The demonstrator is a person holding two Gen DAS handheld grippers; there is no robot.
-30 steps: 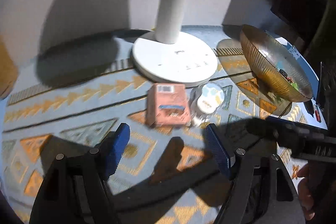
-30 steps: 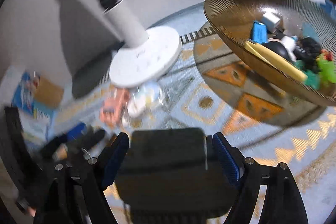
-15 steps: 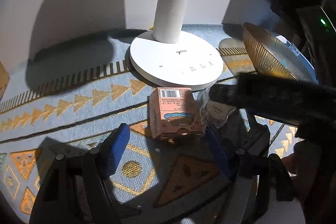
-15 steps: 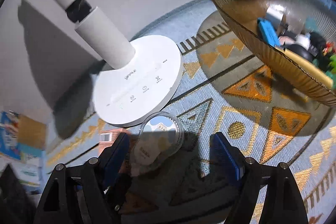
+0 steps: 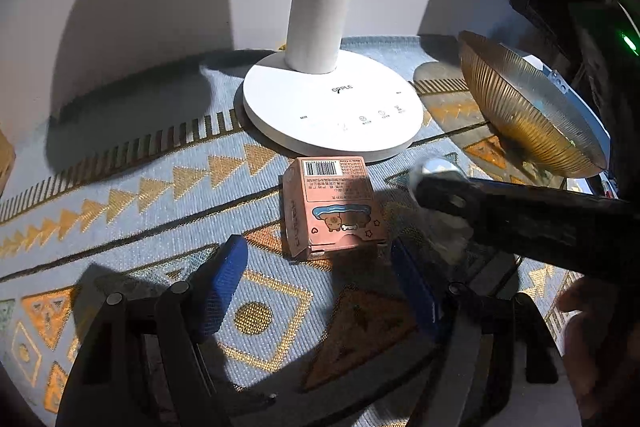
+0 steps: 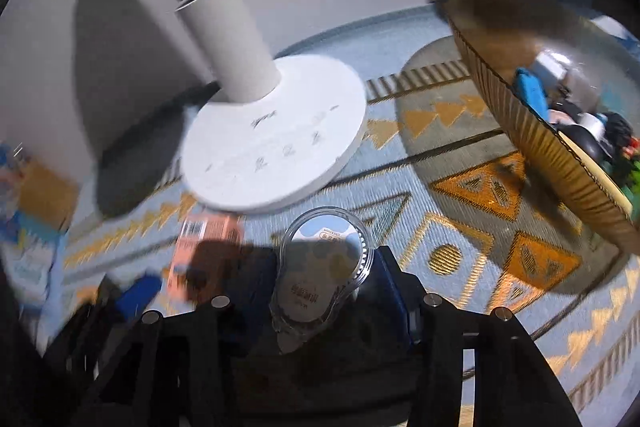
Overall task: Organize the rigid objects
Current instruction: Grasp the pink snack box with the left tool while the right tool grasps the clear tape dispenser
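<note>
The right tongs (image 6: pixel 326 301) pinch one clear plastic case (image 6: pixel 320 271), long axis pointing away. The left tongs (image 5: pixel 320 283) hang spread before one pink box (image 5: pixel 334 207), barcode end away. Beyond stands one lamp base (image 5: pixel 332 107). One gold bowl (image 6: pixel 532 131) holds several small items, seemingly toys.

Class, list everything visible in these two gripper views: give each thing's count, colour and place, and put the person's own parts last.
Lamp: one, white, at the wall.
Pink box: one, on the mat before the lamp base.
Clear tape dispenser: one, between the right gripper's fingers.
Bowl: one, amber glass, right side, holding small items.
Mat: one, light blue with orange triangles.
Left gripper: open, facing the box.
Right gripper: shut on the dispenser.
</note>
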